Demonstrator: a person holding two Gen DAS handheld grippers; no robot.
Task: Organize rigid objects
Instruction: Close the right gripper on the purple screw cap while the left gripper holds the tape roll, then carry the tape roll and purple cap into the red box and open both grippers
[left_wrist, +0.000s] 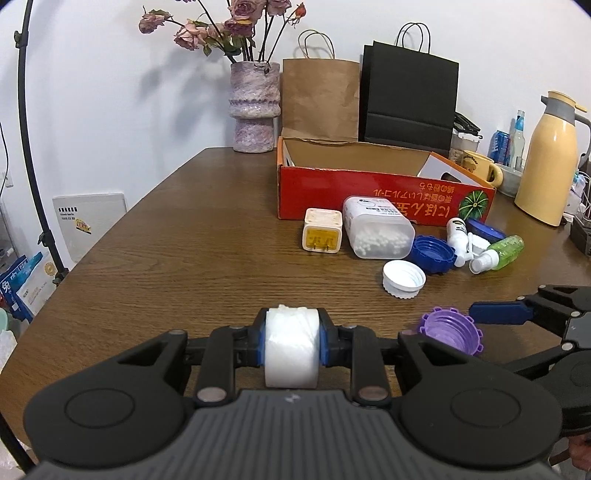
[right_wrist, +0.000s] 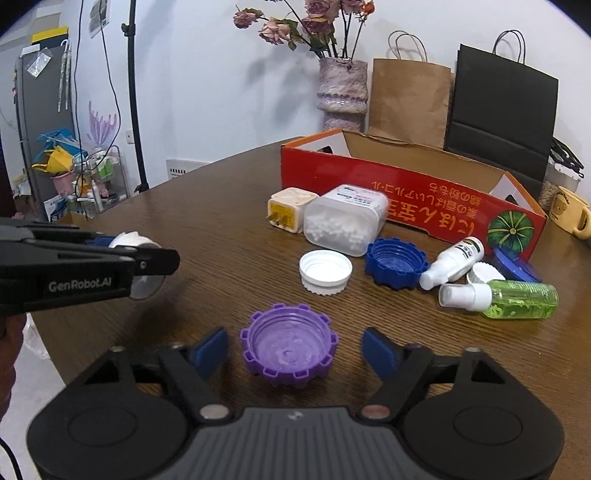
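Brown wood tabletop (right_wrist: 229, 258) carries your loose items in front of the red cardboard box (right_wrist: 406, 192). Your left gripper (left_wrist: 291, 345) is clamped on a white roll (left_wrist: 291, 347). Your right gripper (right_wrist: 295, 350) brackets the upturned purple cap (right_wrist: 289, 345), pads not touching it.

left tongs (left_wrist: 290, 341): clamped shut on a load | right tongs (right_wrist: 291, 350): jaws apart, pads touching nothing

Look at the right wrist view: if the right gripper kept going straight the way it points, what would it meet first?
The purple cap, lying open side up on the table between the open fingers of the right gripper. Beyond it, probably the white cap, though depth is uncertain.
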